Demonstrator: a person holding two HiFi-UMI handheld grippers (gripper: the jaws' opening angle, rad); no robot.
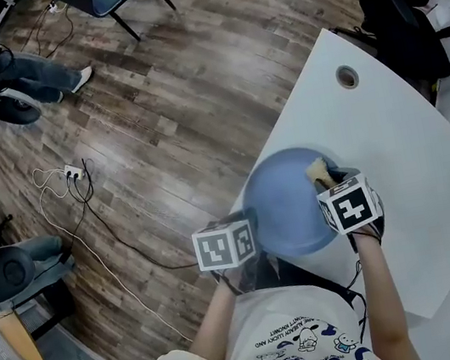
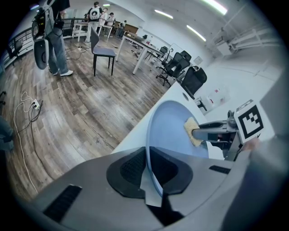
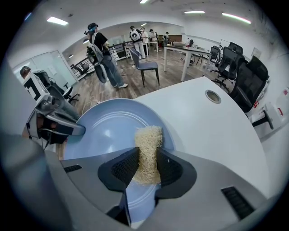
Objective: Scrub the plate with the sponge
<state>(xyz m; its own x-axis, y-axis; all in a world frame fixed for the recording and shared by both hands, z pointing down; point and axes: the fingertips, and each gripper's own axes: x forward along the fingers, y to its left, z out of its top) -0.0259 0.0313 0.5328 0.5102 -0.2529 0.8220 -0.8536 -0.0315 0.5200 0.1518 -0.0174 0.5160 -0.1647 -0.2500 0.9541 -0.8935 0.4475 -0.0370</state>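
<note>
A pale blue plate (image 1: 287,200) is held over the near edge of the white table (image 1: 411,159). My left gripper (image 2: 149,169) is shut on the plate's rim (image 2: 148,149), which runs edge-on between its jaws. My right gripper (image 3: 145,166) is shut on a beige fibrous sponge (image 3: 148,151), squeezed between the black pads. The sponge (image 1: 320,171) rests against the plate's face (image 3: 108,128) near its right rim. From the left gripper view the sponge (image 2: 193,131) presses on the plate's right side, with the right gripper's fingers (image 2: 212,132) behind it.
The table has a round cable hole (image 1: 347,76) at its far end. Black office chairs (image 1: 401,6) stand beyond the table. Left of it, cables and a power strip (image 1: 73,171) lie on the wooden floor. People stand by desks far back.
</note>
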